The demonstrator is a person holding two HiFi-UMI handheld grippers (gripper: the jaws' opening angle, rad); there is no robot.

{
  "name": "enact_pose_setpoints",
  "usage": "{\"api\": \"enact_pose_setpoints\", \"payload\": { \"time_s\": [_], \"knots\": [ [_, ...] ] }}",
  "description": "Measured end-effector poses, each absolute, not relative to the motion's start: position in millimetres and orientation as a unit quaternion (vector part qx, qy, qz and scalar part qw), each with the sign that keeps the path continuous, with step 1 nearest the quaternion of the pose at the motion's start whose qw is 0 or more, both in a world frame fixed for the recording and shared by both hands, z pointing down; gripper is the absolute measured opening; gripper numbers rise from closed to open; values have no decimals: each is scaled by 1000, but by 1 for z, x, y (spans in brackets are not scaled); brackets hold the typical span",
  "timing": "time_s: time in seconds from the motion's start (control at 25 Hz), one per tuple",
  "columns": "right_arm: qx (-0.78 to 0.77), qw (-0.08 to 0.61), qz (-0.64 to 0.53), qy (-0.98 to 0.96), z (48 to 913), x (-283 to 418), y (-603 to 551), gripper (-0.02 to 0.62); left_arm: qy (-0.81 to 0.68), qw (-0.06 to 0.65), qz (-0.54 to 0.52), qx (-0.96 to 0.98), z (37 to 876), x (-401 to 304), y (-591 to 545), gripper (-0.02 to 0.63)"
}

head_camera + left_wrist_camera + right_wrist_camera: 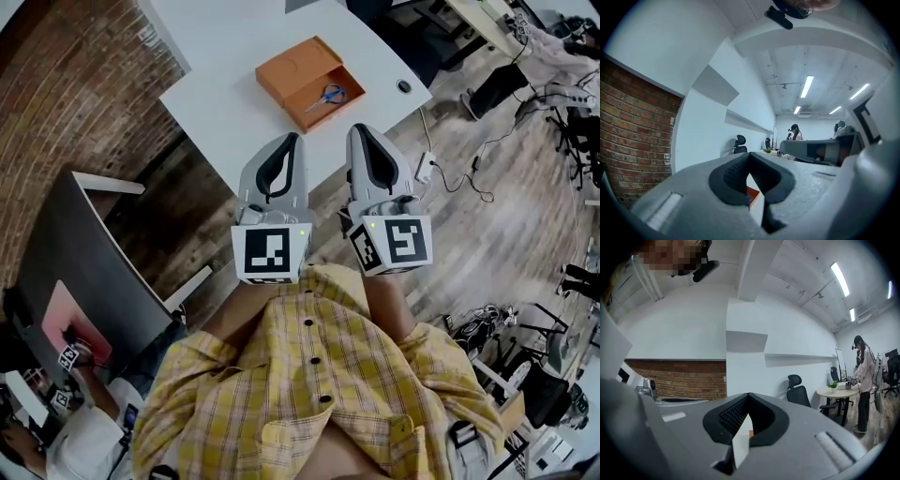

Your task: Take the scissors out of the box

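An orange box (pixel 291 67) lies open on the white table (pixel 225 112), with blue-handled scissors (pixel 326 95) in its right compartment. My two grippers are held side by side close to my body, short of the table's near edge, and point level toward the box. Each has its jaws together with nothing between them: the left gripper (pixel 293 139) and the right gripper (pixel 359 129). In the left gripper view, a sliver of the orange box (pixel 753 192) shows through the gap behind the left gripper's (pixel 750 154) closed tips. The right gripper (pixel 749 394) view shows the table's white edge (pixel 739 448).
The table has a round cable hole (pixel 404 86) near its right corner. A power strip and cables (pixel 427 167) lie on the wooden floor to the right. A dark panel (pixel 84 272) stands at the left by a brick wall (pixel 66 84). People and office chairs are farther off.
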State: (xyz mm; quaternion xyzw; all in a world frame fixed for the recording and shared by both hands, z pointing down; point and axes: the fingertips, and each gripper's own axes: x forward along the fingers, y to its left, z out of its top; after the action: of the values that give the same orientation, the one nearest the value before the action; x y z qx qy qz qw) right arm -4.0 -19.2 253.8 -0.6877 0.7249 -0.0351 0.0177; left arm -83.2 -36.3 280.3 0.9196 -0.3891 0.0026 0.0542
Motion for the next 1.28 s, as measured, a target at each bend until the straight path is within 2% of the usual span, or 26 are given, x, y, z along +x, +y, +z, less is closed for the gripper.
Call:
{"api": "enact_pose_setpoints", "payload": {
  "time_s": [0.64,1.28],
  "knots": [
    [-717,-10,-51,695,272,21,-68,6,-351,86,1,932,301,-55,-94,3],
    [-651,-11,-38,758,282,77,-135,6,-415,66,16,907,306,7,-145,3]
  ]
}}
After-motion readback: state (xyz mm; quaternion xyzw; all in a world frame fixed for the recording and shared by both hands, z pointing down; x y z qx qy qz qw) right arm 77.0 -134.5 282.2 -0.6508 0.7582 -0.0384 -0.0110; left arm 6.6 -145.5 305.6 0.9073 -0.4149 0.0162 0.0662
